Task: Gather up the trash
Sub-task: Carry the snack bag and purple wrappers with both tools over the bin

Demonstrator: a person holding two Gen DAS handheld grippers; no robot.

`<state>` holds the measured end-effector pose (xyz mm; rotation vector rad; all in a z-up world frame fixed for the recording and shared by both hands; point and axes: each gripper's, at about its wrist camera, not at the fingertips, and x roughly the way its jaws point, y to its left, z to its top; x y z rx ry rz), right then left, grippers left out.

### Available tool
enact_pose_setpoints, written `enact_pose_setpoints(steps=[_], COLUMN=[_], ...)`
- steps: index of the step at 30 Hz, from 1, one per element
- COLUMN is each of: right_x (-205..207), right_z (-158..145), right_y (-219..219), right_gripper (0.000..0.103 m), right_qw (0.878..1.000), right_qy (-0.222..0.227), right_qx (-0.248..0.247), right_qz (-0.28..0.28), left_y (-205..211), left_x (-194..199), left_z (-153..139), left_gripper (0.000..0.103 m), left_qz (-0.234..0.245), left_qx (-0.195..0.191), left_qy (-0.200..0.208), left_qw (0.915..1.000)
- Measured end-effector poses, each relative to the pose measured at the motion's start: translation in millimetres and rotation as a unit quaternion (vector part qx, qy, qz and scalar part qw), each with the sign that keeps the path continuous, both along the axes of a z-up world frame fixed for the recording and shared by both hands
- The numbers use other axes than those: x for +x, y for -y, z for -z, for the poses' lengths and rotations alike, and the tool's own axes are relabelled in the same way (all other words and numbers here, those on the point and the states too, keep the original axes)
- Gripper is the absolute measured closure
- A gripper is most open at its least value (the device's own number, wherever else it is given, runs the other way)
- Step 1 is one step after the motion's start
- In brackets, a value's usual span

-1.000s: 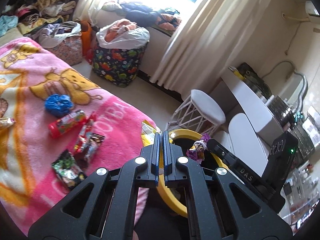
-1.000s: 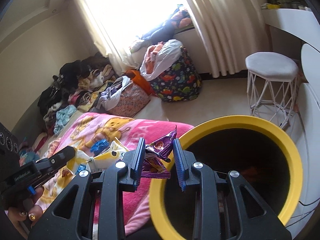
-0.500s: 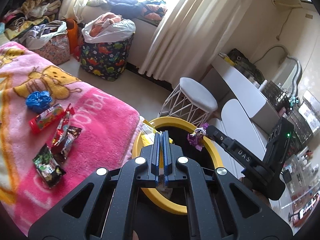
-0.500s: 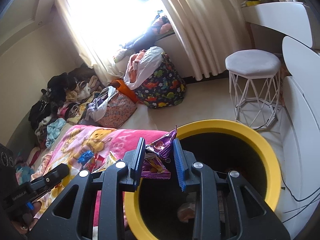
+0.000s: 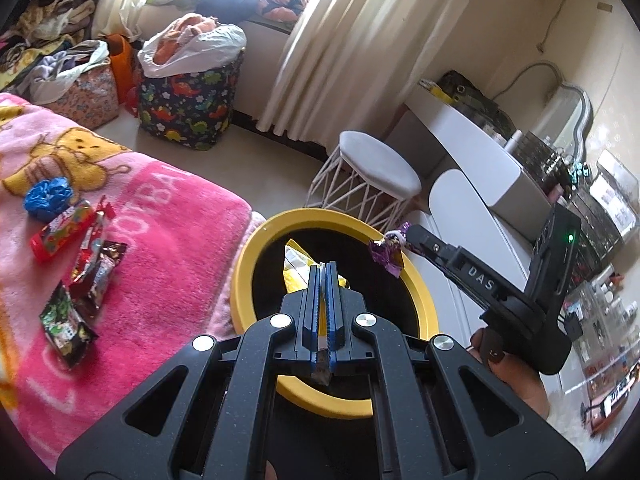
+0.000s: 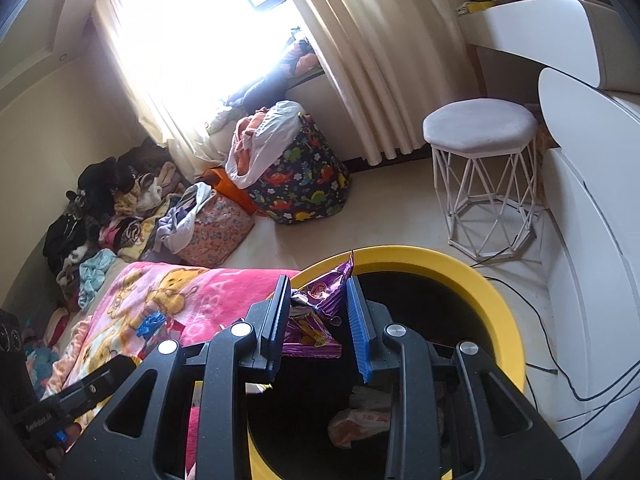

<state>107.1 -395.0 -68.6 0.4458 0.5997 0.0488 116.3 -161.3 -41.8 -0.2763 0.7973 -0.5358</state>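
A black bin with a yellow rim [image 5: 256, 248] stands beside the bed. My left gripper [image 5: 324, 266] hangs over its mouth, shut on a thin yellow wrapper [image 5: 296, 268] that pokes out past the fingertips. My right gripper [image 6: 318, 282] is shut on a crumpled purple wrapper [image 6: 316, 312] above the bin's rim [image 6: 460, 264]. The left wrist view shows that gripper [image 5: 400, 236] over the far rim, with the purple wrapper [image 5: 386, 256] hanging from it. On the pink blanket [image 5: 168, 240] lie a red tube wrapper [image 5: 60, 232], dark snack wrappers [image 5: 96, 268] and a green-black packet [image 5: 66, 324].
A crumpled blue thing [image 5: 48, 196] lies on the blanket. Pale trash [image 6: 360, 420] sits in the bin's bottom. A white wire stool [image 6: 480, 128], a dinosaur-print bag [image 6: 304, 184], a white desk [image 5: 472, 140] and floor cables [image 6: 560, 360] surround the bin. Clothes are piled along the wall.
Both grippers have moved from the bed's edge to over the bin's mouth, each still shut on its wrapper. The blanket has slid left in both views.
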Motion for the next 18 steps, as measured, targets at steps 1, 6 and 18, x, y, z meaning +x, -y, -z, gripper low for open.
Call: enact_pose_setpoints(steps=[1,6,18], right_x=[0,-1,0], right_z=[0,4,17], right_y=[1,6,17], right_gripper=[0.076,0.076,0.076], right_qw=[1.0,1.0,0.999], right_qy=[0.0,-0.006,-0.026], right_qx=[0.0,0.0,0.0], right_qz=[0.001,0.014,0.029], left_y=[2,14,35], left_x=[0,-2,-4], left_z=[1,9,33], left_gripper=[0.102,0.102,0.102], left_qz=[0.003,0.021,0.057], left_qx=[0.001,0.009,0.024], left_qy=[-0.002,-0.009,-0.033], left_qw=[1.0,0.9997,0.9976])
